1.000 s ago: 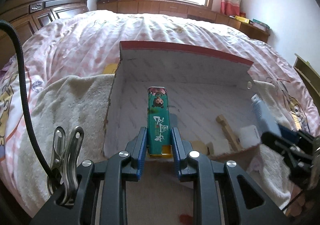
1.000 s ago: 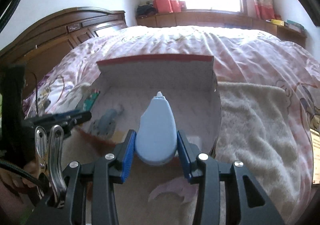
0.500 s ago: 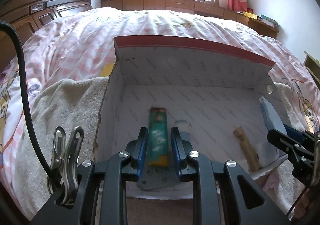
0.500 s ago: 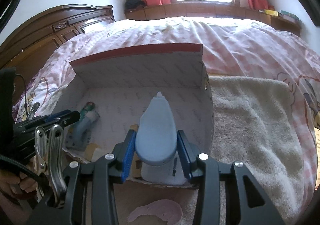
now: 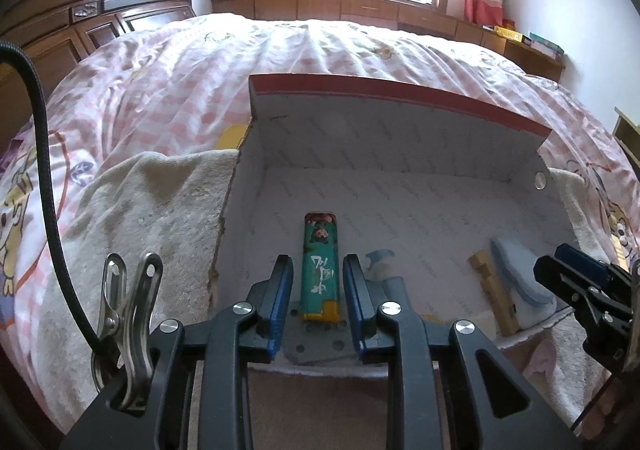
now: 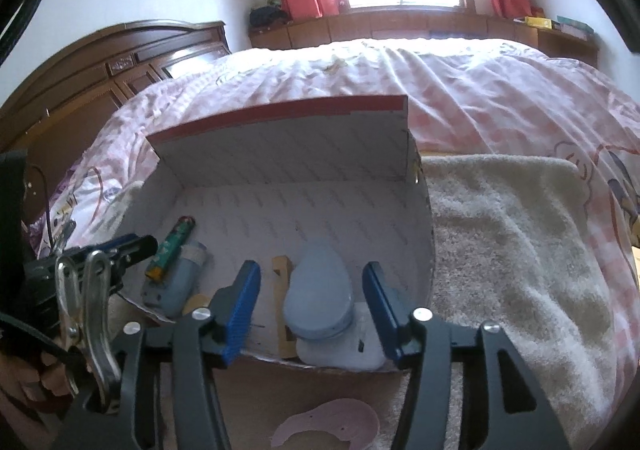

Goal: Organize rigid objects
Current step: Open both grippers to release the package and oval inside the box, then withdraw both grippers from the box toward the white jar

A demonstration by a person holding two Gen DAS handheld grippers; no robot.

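Observation:
An open white cardboard box with a red rim (image 5: 392,90) (image 6: 280,110) lies on a towel on the bed. My left gripper (image 5: 316,290) is open, its pads apart on either side of a green cartoon-printed stick (image 5: 320,270), which lies on the box floor, also in the right wrist view (image 6: 172,246). My right gripper (image 6: 312,306) is open, its pads clear of the blue teardrop-shaped object (image 6: 318,298), which rests in the box near its front right, also in the left wrist view (image 5: 520,278).
In the box also lie a wooden block (image 5: 494,294) (image 6: 282,290), a grey-blue flat tool (image 6: 184,282) and a white block (image 6: 340,350). A cream towel (image 6: 512,250) spreads over the pink checked quilt (image 5: 160,82). A pink cut-out (image 6: 328,426) lies in front of the box.
Both grippers have opened. The green stick and the blue teardrop object have been let go and now lie in the box. The left gripper drew back slightly.

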